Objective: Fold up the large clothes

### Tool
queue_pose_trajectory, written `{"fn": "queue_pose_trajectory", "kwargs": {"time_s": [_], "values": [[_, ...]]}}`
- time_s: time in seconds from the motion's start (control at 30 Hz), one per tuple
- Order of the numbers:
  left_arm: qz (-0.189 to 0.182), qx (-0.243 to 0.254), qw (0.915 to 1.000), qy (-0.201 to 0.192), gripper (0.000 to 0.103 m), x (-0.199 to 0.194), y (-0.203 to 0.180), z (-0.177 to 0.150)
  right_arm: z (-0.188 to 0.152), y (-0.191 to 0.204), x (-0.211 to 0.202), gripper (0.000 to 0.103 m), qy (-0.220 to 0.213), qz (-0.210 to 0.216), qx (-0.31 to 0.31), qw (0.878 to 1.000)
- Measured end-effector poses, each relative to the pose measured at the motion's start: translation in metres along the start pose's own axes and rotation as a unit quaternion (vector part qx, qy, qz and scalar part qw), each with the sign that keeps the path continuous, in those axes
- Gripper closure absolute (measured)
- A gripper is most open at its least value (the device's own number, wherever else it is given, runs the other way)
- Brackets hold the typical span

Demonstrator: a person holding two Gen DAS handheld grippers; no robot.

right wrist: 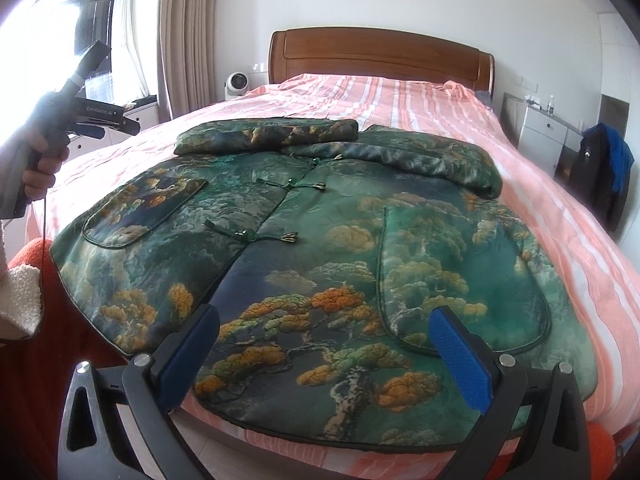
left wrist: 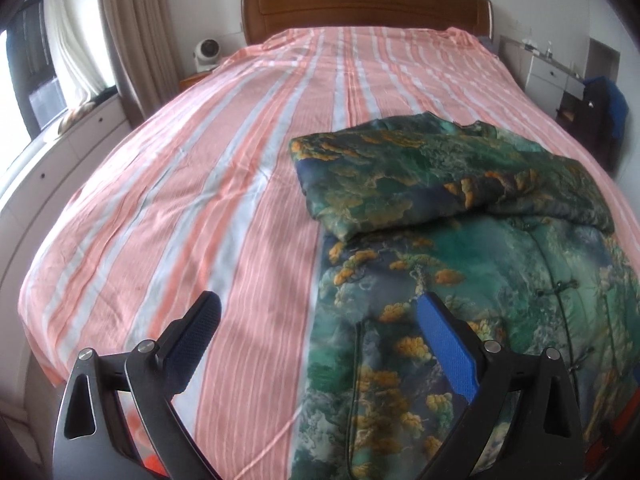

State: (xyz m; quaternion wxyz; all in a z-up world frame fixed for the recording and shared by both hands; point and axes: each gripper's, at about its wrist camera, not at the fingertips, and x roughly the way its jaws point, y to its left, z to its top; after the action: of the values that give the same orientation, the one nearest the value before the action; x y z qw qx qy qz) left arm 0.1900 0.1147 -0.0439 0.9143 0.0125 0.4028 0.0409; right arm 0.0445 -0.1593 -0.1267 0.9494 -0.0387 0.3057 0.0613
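i judge the fold about half done: the jacket (right wrist: 304,248) lies face-up on the bed (left wrist: 160,200) with both sleeves (right wrist: 268,134) folded across its top, body fold pending, while left gripper (left wrist: 320,344) and right gripper (right wrist: 326,344) stand spread, empty.

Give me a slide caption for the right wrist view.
Open right gripper hovers over a green patterned jacket on the striped bed, both sleeves folded across.

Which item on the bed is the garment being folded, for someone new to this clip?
Start at the bed with the pink striped sheet. On its near end lies the padded jacket, front up, sleeves folded across its top. Its green landscape print with orange trees sets it apart.
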Motion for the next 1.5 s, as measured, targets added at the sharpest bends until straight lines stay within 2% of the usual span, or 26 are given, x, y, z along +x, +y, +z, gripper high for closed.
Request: {"fn": "queue_pose_trajectory", "kwargs": {"time_s": [0.13,0.23,0.3,0.4,0.43,0.47,0.53,0.57,0.67,0.73,0.77,0.83,0.93,1.0,1.07,1.13,1.2,1.27,1.37,1.4,1.5], "values": [[-0.003,-0.015,0.9999,-0.004,0.004,-0.005,0.002,-0.003,0.03,-0.015,-0.002,0.0,0.008,0.056,0.037,0.998],[-0.013,-0.033,0.9994,-0.008,0.004,-0.01,0.006,-0.009,0.087,-0.047,0.013,0.0,0.018,0.109,0.089,0.99],[-0.019,-0.045,0.9988,-0.01,0.004,-0.013,0.01,-0.015,0.123,-0.063,0.026,0.0,0.009,0.106,0.104,0.989],[-0.023,-0.065,0.9976,-0.008,0.004,-0.014,0.019,-0.023,0.183,-0.078,0.075,0.0,0.012,0.1,0.1,0.99],[-0.024,-0.072,0.9971,-0.006,0.004,-0.014,0.023,-0.025,0.194,-0.08,0.089,0.0,0.019,0.104,0.102,0.989],[-0.026,-0.082,0.9963,-0.005,0.004,-0.014,0.028,-0.028,0.212,-0.083,0.124,0.002,0.052,0.131,0.115,0.983],[-0.022,-0.092,0.9955,-0.008,0.004,-0.015,0.037,-0.031,0.226,-0.089,0.168,0.011,0.085,0.151,0.158,0.972],[-0.011,-0.1,0.9949,-0.013,0.004,-0.017,0.044,-0.033,0.232,-0.092,0.204,0.013,0.123,0.159,0.189,0.961],[0.003,-0.135,0.9906,-0.018,0.004,-0.019,0.068,-0.04,0.23,-0.096,0.263,0.027,0.167,0.153,0.253,0.941],[0.002,-0.16,0.987,-0.014,0.004,-0.018,0.083,-0.045,0.227,-0.095,0.287,0.062,0.18,0.149,0.262,0.936],[0.002,-0.173,0.9849,-0.012,0.004,-0.019,0.092,-0.049,0.226,-0.094,0.291,0.084,0.183,0.136,0.261,0.938],[0.006,-0.183,0.983,-0.014,0.004,-0.02,0.101,-0.054,0.224,-0.092,0.269,0.084,0.16,0.117,0.27,0.942],[0.01,-0.2,0.9795,-0.015,0.004,-0.015,0.107,-0.06,0.211,-0.081,0.251,0.084,0.162,0.074,0.25,0.952],[-0.002,-0.206,0.9786,0.004,0.004,-0.005,0.101,-0.058,0.208,-0.075,0.27,0.077,0.188,0.072,0.222,0.954],[-0.015,-0.196,0.9805,0.007,0.004,-0.007,0.088,-0.053,0.207,-0.076,0.272,0.072,0.175,0.076,0.223,0.956],[-0.014,-0.171,0.9851,-0.007,0.004,-0.017,0.077,-0.049,0.209,-0.078,0.263,0.062,0.161,0.085,0.236,0.955],[0.0,-0.138,0.9902,-0.019,0.004,-0.027,0.064,-0.045,0.212,-0.079,0.237,0.04,0.134,0.082,0.235,0.959],[0.004,-0.117,0.9929,-0.021,0.004,-0.032,0.053,-0.042,0.209,-0.075,0.206,0.03,0.11,0.076,0.214,0.968],[-0.004,-0.096,0.9951,-0.025,0.004,-0.039,0.035,-0.04,0.19,-0.066,0.15,0.021,0.081,0.076,0.164,0.98],[-0.008,-0.088,0.9958,-0.025,0.004,-0.041,0.027,-0.039,0.175,-0.062,0.123,0.017,0.07,0.07,0.14,0.985],[-0.019,-0.064,0.9974,-0.026,0.004,-0.046,0.005,-0.039,0.13,-0.056,0.069,0.015,0.052,0.053,0.079,0.994]]}}
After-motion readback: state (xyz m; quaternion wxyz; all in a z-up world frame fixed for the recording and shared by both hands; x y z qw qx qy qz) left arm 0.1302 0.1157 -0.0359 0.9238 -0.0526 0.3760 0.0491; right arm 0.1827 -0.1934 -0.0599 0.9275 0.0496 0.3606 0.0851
